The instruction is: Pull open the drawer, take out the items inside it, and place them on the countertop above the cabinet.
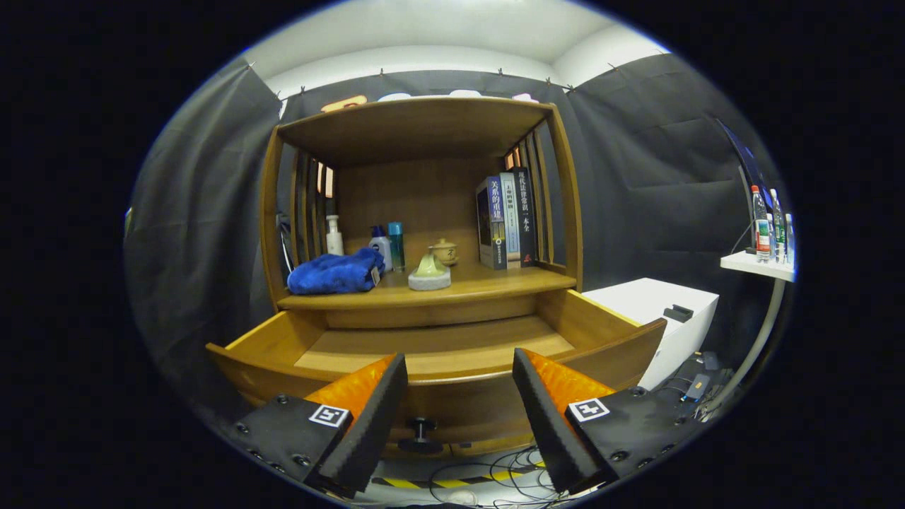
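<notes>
The wooden cabinet's drawer (601,332) stands pulled out toward me, and its bare wooden floor shows no items. Its dark round knob (421,433) sits on the drawer front, low between my fingers. My gripper (459,367) is open, held just in front of the drawer front, with nothing between the fingers. On the countertop (495,283) above the drawer lie a folded blue towel (334,274) at the left and a pale green object on a white base (429,272) in the middle.
At the back of the countertop stand a white bottle (334,235), two blue-capped bottles (389,246), a small lidded pot (445,251) and several upright books (505,220). A white box (657,311) stands right of the cabinet. Cables (488,470) lie on the floor below.
</notes>
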The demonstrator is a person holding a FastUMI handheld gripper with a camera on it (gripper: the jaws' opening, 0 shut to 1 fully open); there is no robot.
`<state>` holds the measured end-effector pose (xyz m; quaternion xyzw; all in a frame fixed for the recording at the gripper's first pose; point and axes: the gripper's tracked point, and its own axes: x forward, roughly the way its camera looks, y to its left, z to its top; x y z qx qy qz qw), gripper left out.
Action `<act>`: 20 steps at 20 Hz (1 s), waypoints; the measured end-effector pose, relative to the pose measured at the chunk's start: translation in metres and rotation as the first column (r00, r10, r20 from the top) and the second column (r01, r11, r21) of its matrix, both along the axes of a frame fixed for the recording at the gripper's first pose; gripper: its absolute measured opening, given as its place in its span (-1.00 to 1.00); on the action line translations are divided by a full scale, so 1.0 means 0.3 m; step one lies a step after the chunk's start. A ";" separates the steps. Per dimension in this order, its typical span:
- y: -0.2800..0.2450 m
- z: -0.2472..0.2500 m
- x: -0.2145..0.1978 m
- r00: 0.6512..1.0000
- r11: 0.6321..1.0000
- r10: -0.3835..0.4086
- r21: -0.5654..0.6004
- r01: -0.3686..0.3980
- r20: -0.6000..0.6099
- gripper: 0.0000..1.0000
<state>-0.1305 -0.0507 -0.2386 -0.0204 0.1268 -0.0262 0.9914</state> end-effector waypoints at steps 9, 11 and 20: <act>0.015 -0.050 -0.011 1.000 1.000 0.024 0.013 -0.023 -0.017 0.94; 0.017 -0.053 -0.006 0.999 0.999 0.032 0.034 -0.031 -0.025 0.95; -0.006 -0.053 0.060 0.999 0.998 0.019 0.064 -0.017 -0.031 0.95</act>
